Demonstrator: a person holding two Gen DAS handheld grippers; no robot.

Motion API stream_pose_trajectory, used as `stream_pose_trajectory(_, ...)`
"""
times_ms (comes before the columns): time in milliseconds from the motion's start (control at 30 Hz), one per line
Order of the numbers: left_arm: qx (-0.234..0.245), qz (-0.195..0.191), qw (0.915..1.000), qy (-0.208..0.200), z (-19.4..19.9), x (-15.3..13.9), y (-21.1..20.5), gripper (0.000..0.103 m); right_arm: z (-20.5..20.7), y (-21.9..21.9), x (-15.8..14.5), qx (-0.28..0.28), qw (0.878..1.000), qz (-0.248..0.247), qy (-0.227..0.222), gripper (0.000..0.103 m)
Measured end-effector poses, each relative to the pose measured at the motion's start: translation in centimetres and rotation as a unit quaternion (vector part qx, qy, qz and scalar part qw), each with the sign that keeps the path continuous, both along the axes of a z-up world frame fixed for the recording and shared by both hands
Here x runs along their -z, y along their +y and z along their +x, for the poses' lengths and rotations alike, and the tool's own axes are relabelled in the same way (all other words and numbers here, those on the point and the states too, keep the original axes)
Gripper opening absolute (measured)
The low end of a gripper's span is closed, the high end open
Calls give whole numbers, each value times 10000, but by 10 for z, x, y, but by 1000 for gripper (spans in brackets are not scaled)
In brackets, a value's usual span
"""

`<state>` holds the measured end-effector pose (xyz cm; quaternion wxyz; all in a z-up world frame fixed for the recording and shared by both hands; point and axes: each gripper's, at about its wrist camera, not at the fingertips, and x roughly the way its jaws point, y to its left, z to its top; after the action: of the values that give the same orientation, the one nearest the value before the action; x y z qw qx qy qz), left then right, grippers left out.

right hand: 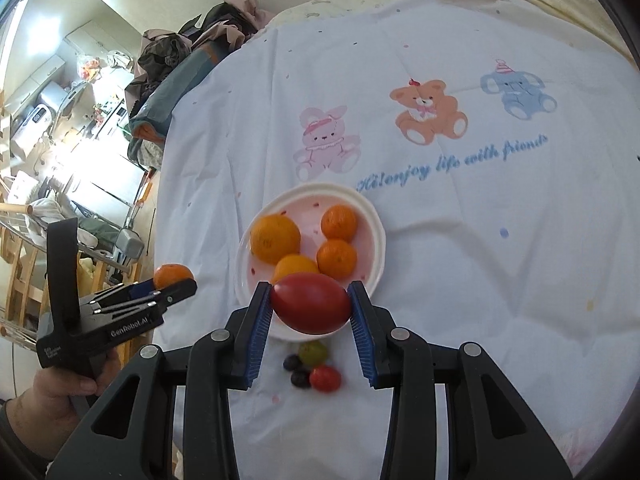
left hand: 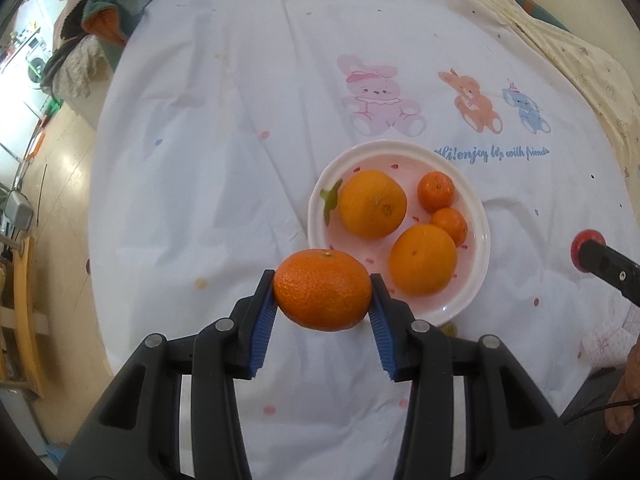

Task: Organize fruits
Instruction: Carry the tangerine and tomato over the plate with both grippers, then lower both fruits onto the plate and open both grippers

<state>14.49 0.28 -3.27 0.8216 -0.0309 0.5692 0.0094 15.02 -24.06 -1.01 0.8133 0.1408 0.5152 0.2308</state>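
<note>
Four orange citrus fruits [left hand: 373, 204] already in white pink-speckled plate [left hand: 478, 216] at frame centre, left gripper [left hand: 323, 294] pinching fifth dimpled orange mandarin [left hand: 323, 290], right gripper [right hand: 310, 306] pinching red oval tomato [right hand: 311, 307], small grapes and cherry tomato [right hand: 325, 378] left on white cartoon-print sheet [right hand: 460, 240] below.

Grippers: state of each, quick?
Left gripper: closed on a round orange mandarin.
Right gripper: closed on a smooth red oval fruit.

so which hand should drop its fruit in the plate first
Probably the right. Its fingers hold the red fruit over the plate's near rim. The left grips a mandarin beside the plate, not yet over it.
</note>
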Motion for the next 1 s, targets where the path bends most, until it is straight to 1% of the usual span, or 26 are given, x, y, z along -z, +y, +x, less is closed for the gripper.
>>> stream_pose_trajectory(167,-4,13,10000,41,18,12,-5,40,27,11,6,-73,10000,-26,31,40)
stream_pose_trajectory(300,-3,-68,9999,152,27,27,-7,40,50,23,16,-171,9998,-16,70,40)
stream_pose_trajectory(467,168,106,9990,410,32,48,-11,40,63,35,34,-368,9992,-128,114,40)
stream_pose_trajectory(567,181,-93,9983,552,35,57,-10,40,69,37,48,-422,9987,-79,265,40)
stream_pose_trajectory(667,197,-90,9978,625,36,61,-12,40,76,39,62,-399,9982,12,457,40)
stream_pose_trajectory(800,294,68,9979,579,37,61,-15,40,83,45,74,-430,9972,77,611,41)
stream_pose_trajectory(1000,240,-111,9970,729,41,64,-14,41,82,56,82,-571,9955,168,743,43)
